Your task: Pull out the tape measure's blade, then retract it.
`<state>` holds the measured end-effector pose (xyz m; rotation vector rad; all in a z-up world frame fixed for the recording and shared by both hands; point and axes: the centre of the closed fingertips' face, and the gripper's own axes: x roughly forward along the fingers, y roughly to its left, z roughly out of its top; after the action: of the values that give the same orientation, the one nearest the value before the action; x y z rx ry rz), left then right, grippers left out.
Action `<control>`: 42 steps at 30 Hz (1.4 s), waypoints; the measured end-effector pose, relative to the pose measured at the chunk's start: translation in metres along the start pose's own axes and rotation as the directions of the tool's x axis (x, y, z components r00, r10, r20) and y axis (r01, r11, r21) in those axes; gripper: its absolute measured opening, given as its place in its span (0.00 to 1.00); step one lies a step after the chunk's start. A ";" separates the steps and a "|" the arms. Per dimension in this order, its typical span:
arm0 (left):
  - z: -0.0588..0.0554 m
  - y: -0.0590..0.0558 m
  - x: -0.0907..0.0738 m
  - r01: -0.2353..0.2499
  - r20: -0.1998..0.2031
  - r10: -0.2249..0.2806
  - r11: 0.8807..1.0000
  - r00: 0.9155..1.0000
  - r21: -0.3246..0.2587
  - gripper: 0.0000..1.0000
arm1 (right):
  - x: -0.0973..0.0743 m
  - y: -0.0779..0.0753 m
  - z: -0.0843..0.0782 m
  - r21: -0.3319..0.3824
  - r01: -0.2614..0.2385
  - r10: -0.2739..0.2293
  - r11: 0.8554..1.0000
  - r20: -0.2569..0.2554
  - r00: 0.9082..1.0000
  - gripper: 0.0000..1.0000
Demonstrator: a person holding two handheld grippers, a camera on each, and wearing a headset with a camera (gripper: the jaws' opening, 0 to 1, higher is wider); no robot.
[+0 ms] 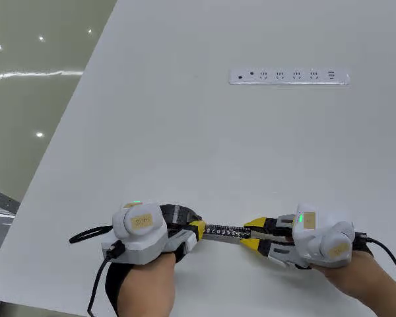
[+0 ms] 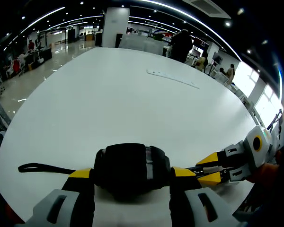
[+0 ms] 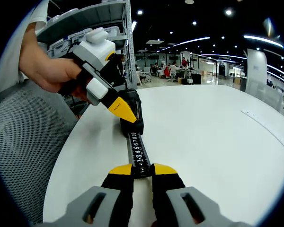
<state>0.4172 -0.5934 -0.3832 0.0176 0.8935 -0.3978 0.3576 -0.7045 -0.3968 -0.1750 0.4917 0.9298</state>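
The tape measure case (image 2: 130, 166) is clamped across its sides by the left gripper (image 2: 131, 172) and sits low on the white table (image 1: 218, 145), at the near edge. Its wrist strap (image 2: 38, 168) trails off on the table to the left. A short length of blade (image 3: 137, 152) is out, running from the case mouth to the right gripper (image 3: 142, 170). That gripper's jaws are pressed together on the blade at or near its end; whether the end hook is inside the pinch cannot be told. The blade is seen lying flat and straight, just above or on the table. A power strip (image 1: 289, 76) lies well apart at the far side.

Step judged: blade extension, early, since only a little blade is drawn.

To do it well:
- The pull is best made straight along the blade's line, away from the case mouth, with no twist.
- The case should be held firm and level so it is not dragged along.
- The pinch should be kept flat on the blade so it is not kinked.
- For the retract, the blade is better fed back under hold than released, since snap-back is likely.
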 end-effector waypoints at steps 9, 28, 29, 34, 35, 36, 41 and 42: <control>-0.001 0.001 0.004 -0.025 -0.038 0.025 1.000 0.999 0.005 0.62 | 0.000 0.000 0.000 -0.023 0.007 -0.007 1.000 -0.002 1.000 0.13; -0.003 0.002 0.003 -0.035 -0.074 0.036 0.999 0.997 0.021 0.60 | 0.009 0.003 0.005 -0.031 0.015 -0.014 0.999 0.027 1.000 0.13; -0.003 0.002 0.003 -0.034 -0.075 0.035 0.999 0.997 0.020 0.60 | 0.010 0.003 0.005 -0.028 0.015 -0.014 1.000 0.031 0.999 0.13; -0.003 0.002 0.003 -0.032 -0.073 0.033 0.999 0.997 0.017 0.60 | 0.015 0.004 0.008 -0.022 0.015 -0.015 1.000 0.041 0.999 0.13; -0.003 0.002 0.003 -0.032 -0.072 0.033 0.999 0.997 0.017 0.60 | 0.017 0.004 0.009 -0.023 0.015 -0.014 1.000 0.043 0.999 0.13; -0.003 0.002 0.003 -0.031 -0.072 0.032 0.999 0.997 0.016 0.60 | 0.017 0.004 0.009 -0.021 0.015 -0.014 1.000 0.045 0.999 0.13; -0.003 0.002 0.003 -0.028 -0.072 0.029 0.999 0.997 0.016 0.60 | 0.023 0.006 0.012 -0.005 0.015 -0.015 1.000 0.056 0.998 0.12; -0.003 0.002 0.003 -0.027 -0.072 0.028 1.000 0.997 0.014 0.60 | 0.025 0.006 0.013 -0.006 0.015 -0.015 1.000 0.058 0.998 0.12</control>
<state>0.4176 -0.5920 -0.3875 0.0569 0.9611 -0.3793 0.3694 -0.6782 -0.3968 -0.1567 0.4328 0.9196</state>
